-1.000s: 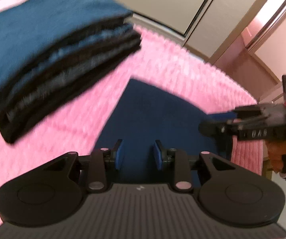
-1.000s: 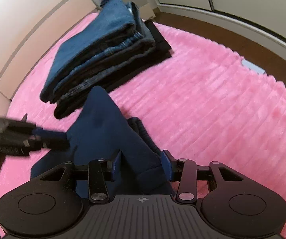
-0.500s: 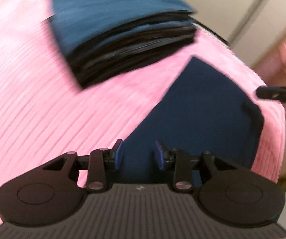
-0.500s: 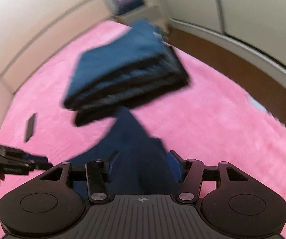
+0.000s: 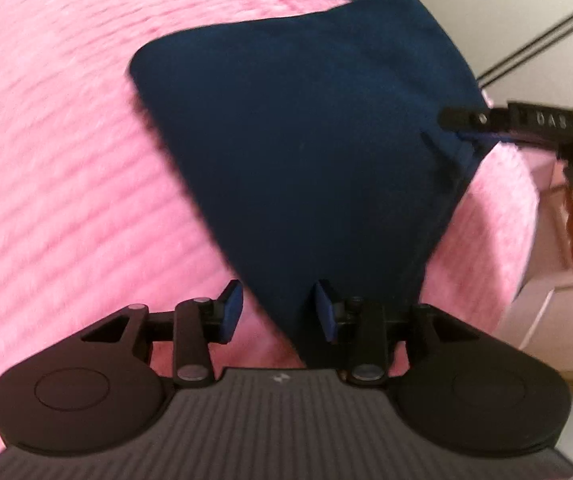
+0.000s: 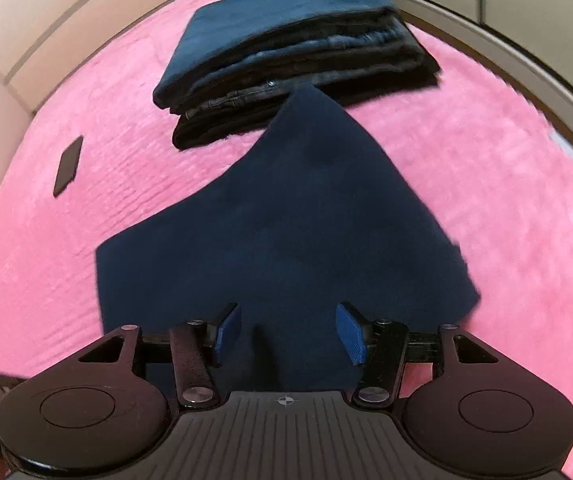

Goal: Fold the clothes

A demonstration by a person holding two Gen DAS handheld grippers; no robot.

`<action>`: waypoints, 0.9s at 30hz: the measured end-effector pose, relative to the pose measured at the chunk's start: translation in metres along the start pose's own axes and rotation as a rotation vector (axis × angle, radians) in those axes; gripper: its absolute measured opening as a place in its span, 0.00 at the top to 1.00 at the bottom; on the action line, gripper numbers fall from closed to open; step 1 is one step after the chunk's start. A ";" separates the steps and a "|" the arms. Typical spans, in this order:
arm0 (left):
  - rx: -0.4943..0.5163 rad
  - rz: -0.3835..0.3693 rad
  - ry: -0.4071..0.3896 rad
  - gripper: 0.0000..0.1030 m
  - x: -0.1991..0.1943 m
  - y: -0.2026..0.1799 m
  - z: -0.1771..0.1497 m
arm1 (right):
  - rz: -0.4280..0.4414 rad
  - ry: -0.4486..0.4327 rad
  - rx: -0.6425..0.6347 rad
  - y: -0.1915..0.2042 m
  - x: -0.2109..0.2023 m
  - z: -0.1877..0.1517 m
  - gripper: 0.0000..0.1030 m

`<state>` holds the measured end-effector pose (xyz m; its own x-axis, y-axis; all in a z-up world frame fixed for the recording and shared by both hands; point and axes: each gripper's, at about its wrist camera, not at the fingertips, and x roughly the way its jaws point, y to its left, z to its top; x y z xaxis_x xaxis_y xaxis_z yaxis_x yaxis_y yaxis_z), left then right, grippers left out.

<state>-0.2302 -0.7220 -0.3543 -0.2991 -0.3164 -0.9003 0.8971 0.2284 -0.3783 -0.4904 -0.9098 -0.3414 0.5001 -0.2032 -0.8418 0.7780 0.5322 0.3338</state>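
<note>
Dark navy folded cloth garment point(image 6: 286, 236) lay flat on fuzzy pink ribbed blanket point(image 6: 506, 184), long axis running from both grippers toward stacked folded denim jeans point(image 6: 286, 52), far corner pointing at stack, left gripper point(image 5: 278, 312) fingers apart, right gripper point(image 6: 288, 334) fingers apart above near edge

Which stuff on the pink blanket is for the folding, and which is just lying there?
For the folding:
navy cloth
stack of folded jeans
left gripper, open
right gripper, open

Just lying there:
small dark flat thing, too small to tell what
pink blanket, only the surface underneath
</note>
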 end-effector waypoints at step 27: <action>-0.148 0.130 -0.106 0.60 -0.027 0.008 0.002 | 0.057 0.103 -0.007 -0.060 -0.011 0.078 0.22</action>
<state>-0.2149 -0.7135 -0.3328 -0.1410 -0.3691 -0.9186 0.8661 0.4035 -0.2951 -0.5133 -1.0040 -0.3190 0.5015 -0.0874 -0.8607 0.7466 0.5464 0.3795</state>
